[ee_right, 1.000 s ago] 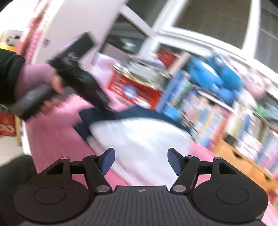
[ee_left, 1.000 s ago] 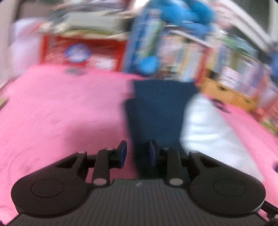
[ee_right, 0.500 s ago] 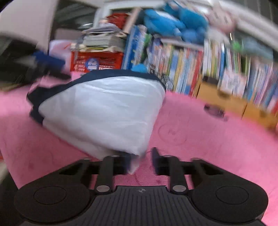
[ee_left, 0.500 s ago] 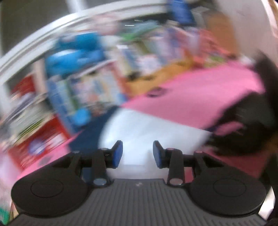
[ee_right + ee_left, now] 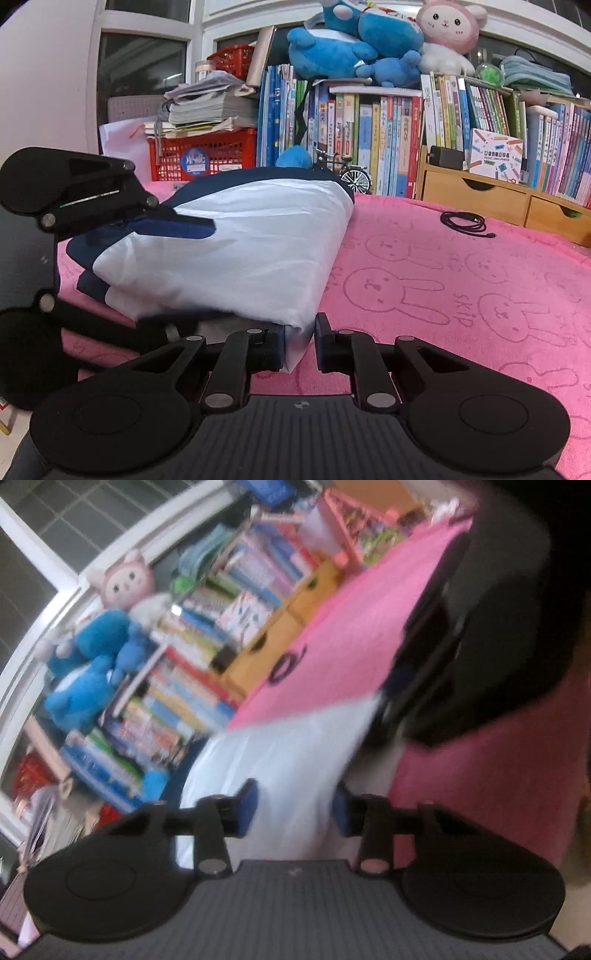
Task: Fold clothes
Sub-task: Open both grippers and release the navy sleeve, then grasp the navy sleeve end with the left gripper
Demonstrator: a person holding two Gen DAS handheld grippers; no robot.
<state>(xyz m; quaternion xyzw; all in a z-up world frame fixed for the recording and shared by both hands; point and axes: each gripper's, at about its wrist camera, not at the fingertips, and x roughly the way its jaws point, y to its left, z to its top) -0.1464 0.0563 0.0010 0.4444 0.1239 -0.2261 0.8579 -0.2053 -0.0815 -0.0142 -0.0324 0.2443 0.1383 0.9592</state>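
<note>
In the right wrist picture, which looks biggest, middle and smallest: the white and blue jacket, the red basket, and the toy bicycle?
1. white and blue jacket: by far the biggest, though it also lies nearest the camera.
2. red basket: middle.
3. toy bicycle: smallest.
The basket and bicycle stand about equally far back, so their order is safe.

A pink rabbit-print cover (image 5: 461, 288) is spread in the foreground. Behind it, a packed bookshelf (image 5: 369, 129) is topped with blue plush toys (image 5: 347, 40). A red crate (image 5: 207, 153), wooden drawers (image 5: 476, 195) and dark white-framed windows (image 5: 144, 62) are seen.
</note>
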